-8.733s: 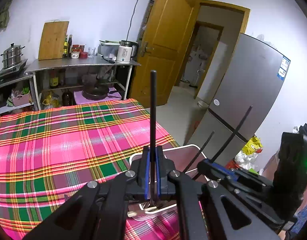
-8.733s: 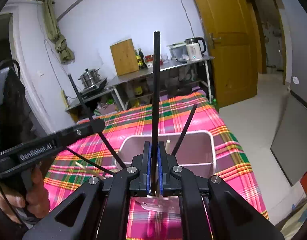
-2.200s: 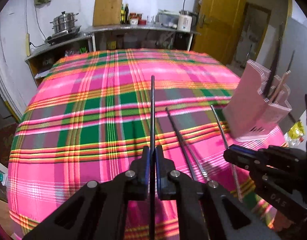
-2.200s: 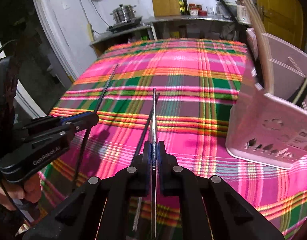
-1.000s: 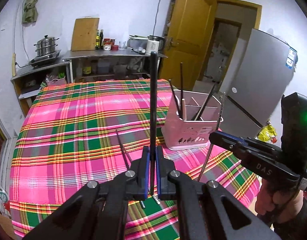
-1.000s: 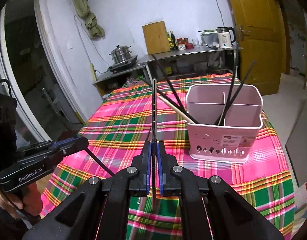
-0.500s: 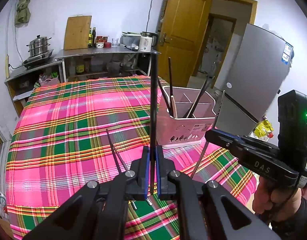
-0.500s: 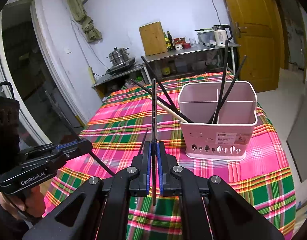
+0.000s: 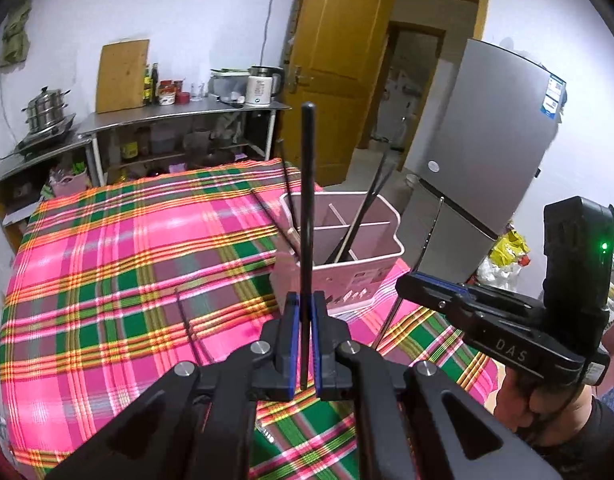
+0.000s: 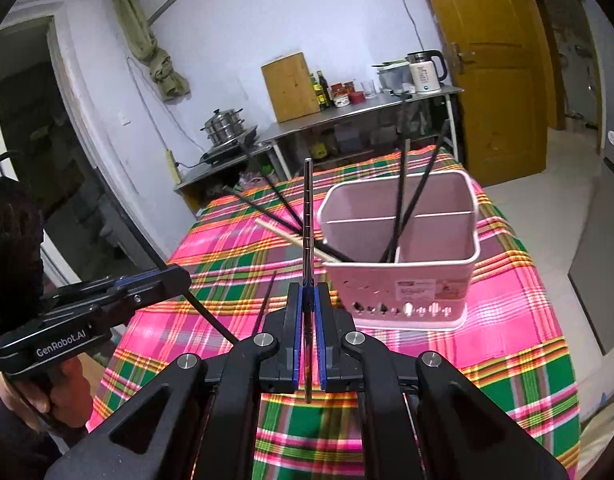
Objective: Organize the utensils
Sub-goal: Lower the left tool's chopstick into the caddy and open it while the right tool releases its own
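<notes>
My left gripper (image 9: pixel 301 308) is shut on a black chopstick (image 9: pixel 307 208) that points up, just left of a pink utensil holder (image 9: pixel 371 270). My right gripper (image 10: pixel 306 300) is shut on a thin metal chopstick (image 10: pixel 307 216), also upright, near the holder's (image 10: pixel 403 284) left front. The holder has dividers and holds several black chopsticks and a wooden one (image 10: pixel 291 238). A black chopstick (image 9: pixel 187 326) lies loose on the plaid tablecloth (image 9: pixel 107 264); it shows in the right wrist view too (image 10: pixel 265 300). Each gripper shows in the other's view, the right (image 9: pixel 403 286) and the left (image 10: pixel 179 276).
The table's far edge faces a steel shelf (image 9: pixel 179 110) with a kettle (image 9: pixel 261 88), jars, a cutting board and a steamer pot (image 9: pixel 43 114). A grey fridge (image 9: pixel 487 152) stands right of the table. A wooden door (image 9: pixel 331 80) is open behind.
Both grippers, each holding its chopstick, have moved closer to the pink holder, which now looks larger and nearer in both views. The loose chopstick has stayed on the cloth.
</notes>
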`<state>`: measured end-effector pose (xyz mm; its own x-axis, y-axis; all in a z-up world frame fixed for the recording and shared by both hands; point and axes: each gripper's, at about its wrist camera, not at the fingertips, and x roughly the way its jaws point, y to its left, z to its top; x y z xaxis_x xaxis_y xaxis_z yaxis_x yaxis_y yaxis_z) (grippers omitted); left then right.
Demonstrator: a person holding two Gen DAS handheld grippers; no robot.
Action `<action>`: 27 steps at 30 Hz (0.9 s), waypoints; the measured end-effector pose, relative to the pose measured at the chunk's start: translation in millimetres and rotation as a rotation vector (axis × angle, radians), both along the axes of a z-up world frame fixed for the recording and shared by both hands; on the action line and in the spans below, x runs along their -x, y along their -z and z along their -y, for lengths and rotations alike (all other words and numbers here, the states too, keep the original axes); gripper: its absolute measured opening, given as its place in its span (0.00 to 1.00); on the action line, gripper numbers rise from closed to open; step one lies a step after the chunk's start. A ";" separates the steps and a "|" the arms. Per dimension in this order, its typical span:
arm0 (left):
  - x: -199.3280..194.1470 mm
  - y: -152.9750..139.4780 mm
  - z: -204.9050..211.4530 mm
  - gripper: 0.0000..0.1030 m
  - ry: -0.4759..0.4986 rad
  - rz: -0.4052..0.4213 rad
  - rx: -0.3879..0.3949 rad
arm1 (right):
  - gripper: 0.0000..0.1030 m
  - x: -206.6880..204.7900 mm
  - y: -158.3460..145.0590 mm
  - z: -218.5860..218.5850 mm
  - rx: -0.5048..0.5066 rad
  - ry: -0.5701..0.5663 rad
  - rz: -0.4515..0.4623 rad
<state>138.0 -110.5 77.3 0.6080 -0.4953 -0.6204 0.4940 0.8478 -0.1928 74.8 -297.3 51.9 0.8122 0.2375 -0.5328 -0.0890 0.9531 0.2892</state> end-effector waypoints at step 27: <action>-82.0 -53.8 48.4 0.06 0.030 0.078 0.072 | 0.06 -59.0 -52.2 36.3 0.030 0.128 0.154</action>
<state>220.1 -158.8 131.2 0.6374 -0.5554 -0.5341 0.5347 0.8179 -0.2124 133.8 -333.6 104.1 0.9071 0.1131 -0.4053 -0.0077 0.9675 0.2529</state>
